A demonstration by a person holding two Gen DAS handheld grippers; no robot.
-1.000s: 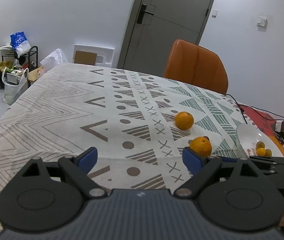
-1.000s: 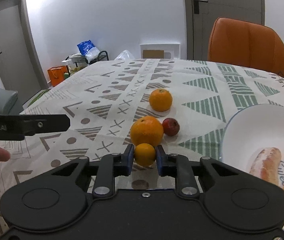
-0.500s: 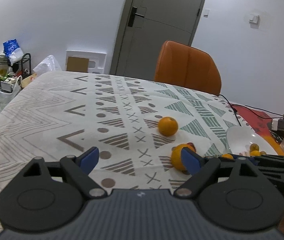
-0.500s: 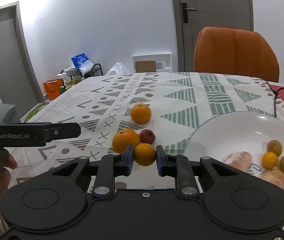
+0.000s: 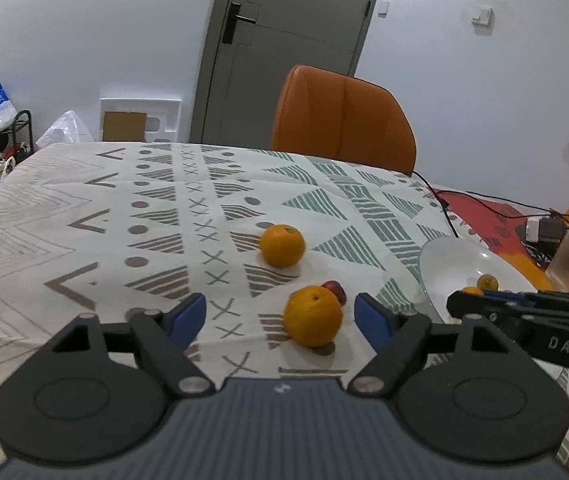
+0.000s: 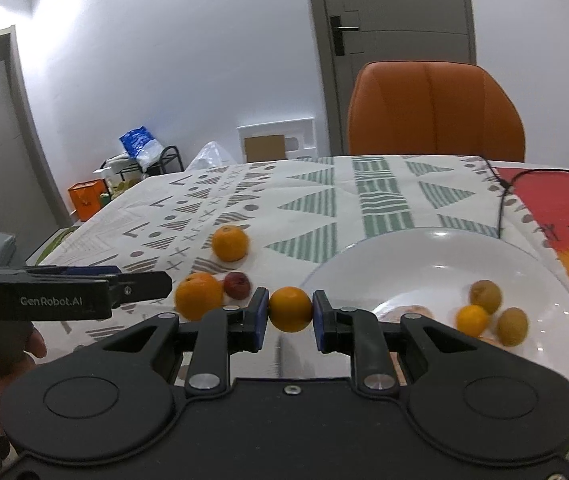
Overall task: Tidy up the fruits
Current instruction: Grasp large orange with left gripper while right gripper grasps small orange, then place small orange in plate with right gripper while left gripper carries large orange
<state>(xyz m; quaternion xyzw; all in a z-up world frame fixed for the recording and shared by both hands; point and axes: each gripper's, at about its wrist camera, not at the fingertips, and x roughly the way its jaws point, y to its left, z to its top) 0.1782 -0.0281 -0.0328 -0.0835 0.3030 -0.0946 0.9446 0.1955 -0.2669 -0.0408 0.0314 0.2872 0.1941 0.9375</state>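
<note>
A small orange (image 6: pixel 290 309) sits pinched between the blue pads of the right gripper (image 6: pixel 289 314), held above the patterned tablecloth (image 5: pixel 84 208) just short of the rim of a white plate (image 6: pixel 436 256). On the plate lie another small orange fruit (image 6: pixel 471 320) and two yellowish-brown ones (image 6: pixel 485 296), with something pale partly hidden behind the gripper. To the left, the left gripper (image 5: pixel 280 318) is closing around a larger orange (image 5: pixel 312 315) on the cloth, its pads not yet touching the fruit. A small red fruit (image 5: pixel 335 290) rests just behind that orange, and a third orange (image 5: pixel 282 245) lies farther back. An orange chair (image 5: pixel 340 120) stands at the table's far edge.
</note>
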